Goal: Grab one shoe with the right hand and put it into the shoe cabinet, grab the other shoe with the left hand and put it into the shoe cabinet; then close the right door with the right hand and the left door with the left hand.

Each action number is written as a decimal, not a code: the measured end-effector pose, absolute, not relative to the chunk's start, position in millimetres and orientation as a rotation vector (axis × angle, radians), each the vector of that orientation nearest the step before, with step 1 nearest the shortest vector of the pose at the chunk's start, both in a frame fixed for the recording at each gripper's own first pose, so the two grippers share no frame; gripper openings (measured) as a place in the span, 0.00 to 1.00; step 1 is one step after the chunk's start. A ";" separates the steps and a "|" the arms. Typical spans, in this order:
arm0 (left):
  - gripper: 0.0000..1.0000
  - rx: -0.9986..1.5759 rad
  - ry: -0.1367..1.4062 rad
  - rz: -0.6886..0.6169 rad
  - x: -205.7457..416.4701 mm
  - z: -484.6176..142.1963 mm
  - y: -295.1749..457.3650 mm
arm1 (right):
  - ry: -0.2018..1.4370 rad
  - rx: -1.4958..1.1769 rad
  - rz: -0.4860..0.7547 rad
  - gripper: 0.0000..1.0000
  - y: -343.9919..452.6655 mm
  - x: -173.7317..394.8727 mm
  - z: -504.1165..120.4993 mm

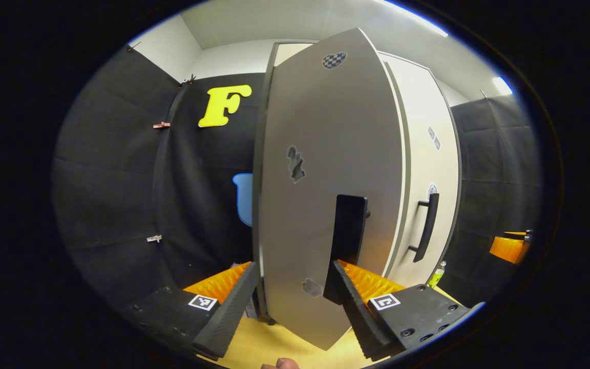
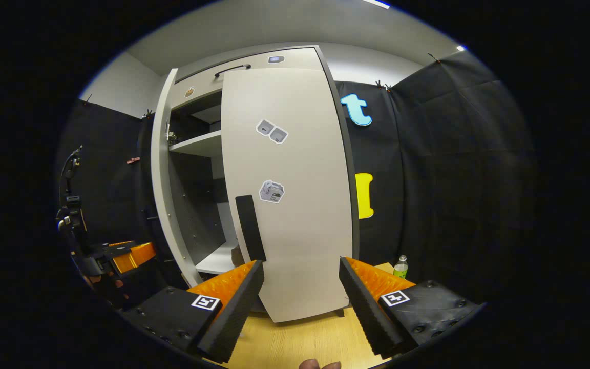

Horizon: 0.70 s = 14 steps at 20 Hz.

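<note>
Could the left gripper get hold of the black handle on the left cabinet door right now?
Probably yes. The left gripper is open, and the left door stands between its fingers, with the black handle just ahead by the right finger. Nothing blocks the way.

Black quilted cloth [image 2: 454,169] covers the walls of the booth on both sides. Above it there is a plain white wall [image 1: 172,48] and a pale ceiling [image 2: 274,25] with bright strip lamps [image 1: 501,84]. The floor is light wooden board [image 2: 300,338]. A small green plastic bottle [image 2: 400,266] stands near the cloth.
</note>
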<state>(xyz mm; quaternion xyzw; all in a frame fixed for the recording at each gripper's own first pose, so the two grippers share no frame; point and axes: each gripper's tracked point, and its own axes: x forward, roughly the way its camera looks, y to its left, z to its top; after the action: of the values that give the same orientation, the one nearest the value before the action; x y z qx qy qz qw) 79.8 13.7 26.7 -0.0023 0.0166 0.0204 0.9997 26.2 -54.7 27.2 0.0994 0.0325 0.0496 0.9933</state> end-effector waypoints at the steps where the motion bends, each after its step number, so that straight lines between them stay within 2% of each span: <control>1: 0.90 -0.002 0.037 0.033 86.7 27.1 4.8 | 0.064 0.200 0.100 0.98 -55.3 26.4 27.9; 4: 0.93 0.016 0.035 0.024 106.7 28.0 -14.8 | 0.062 0.198 0.105 0.98 -57.2 28.8 31.0; 7: 0.91 0.036 0.028 0.028 121.0 27.5 -24.3 | 0.057 0.190 0.120 0.98 -54.8 31.5 34.2; 14: 0.94 0.033 0.033 0.049 125.8 28.6 -25.2 | 0.046 0.173 0.172 0.98 -43.8 37.1 39.0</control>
<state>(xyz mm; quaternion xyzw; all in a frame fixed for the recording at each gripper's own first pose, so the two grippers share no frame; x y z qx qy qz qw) 125.8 -25.2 28.6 0.0164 0.0165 0.0244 0.9994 37.1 -43.8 39.0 0.0865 0.0227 0.0859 0.9923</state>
